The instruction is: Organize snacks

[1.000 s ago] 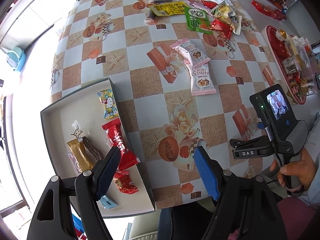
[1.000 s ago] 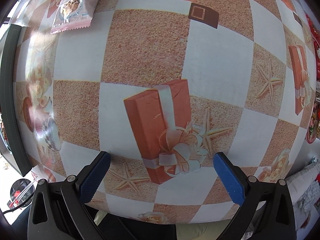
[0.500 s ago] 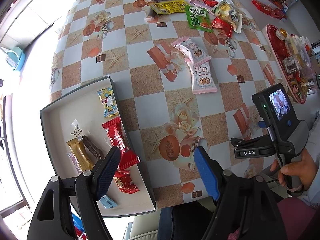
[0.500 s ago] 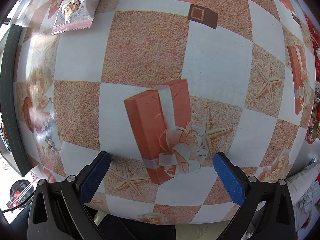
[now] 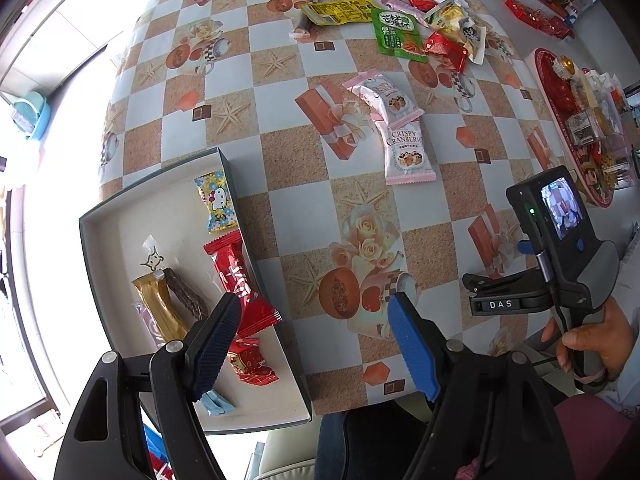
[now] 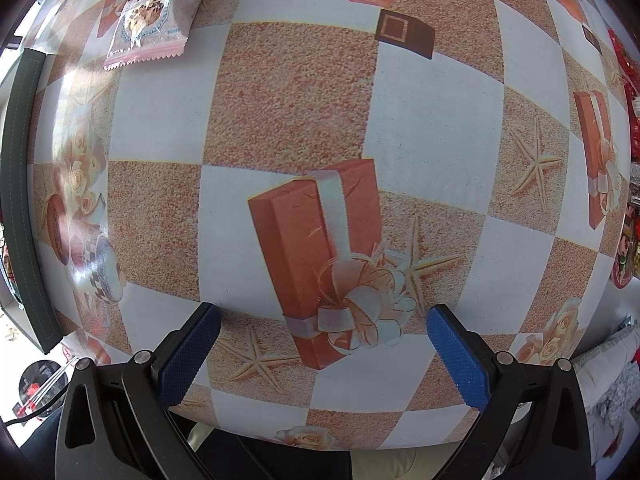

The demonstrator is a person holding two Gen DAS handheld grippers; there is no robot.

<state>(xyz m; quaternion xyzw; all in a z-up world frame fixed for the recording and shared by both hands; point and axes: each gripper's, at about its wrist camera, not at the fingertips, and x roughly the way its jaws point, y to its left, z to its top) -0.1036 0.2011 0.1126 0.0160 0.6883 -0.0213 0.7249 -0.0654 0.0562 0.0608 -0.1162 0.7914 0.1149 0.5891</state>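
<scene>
A dark-walled box (image 5: 120,256) at the table's near left holds several snacks: a Hello Kitty candy (image 5: 216,202), a red bar (image 5: 236,276), a gold bar (image 5: 160,308). My left gripper (image 5: 316,312) is open and empty above the box's right wall. Two pink cranberry packets (image 5: 406,152) lie mid-table; one shows in the right wrist view (image 6: 154,12). A pile of loose snacks (image 5: 400,28) lies at the far side. My right gripper (image 6: 324,320) is open and empty, low over the tablecloth; its body shows in the left wrist view (image 5: 560,256).
The table has a checked cloth (image 5: 280,160) printed with gift boxes. A red tray (image 5: 576,120) with sweets stands at the right edge. The box wall (image 6: 22,200) is at the left in the right wrist view. The near table edge is by my knees.
The left gripper has drifted slightly, so the table shifts a little in its view. The right gripper has hardly moved. Both stay open.
</scene>
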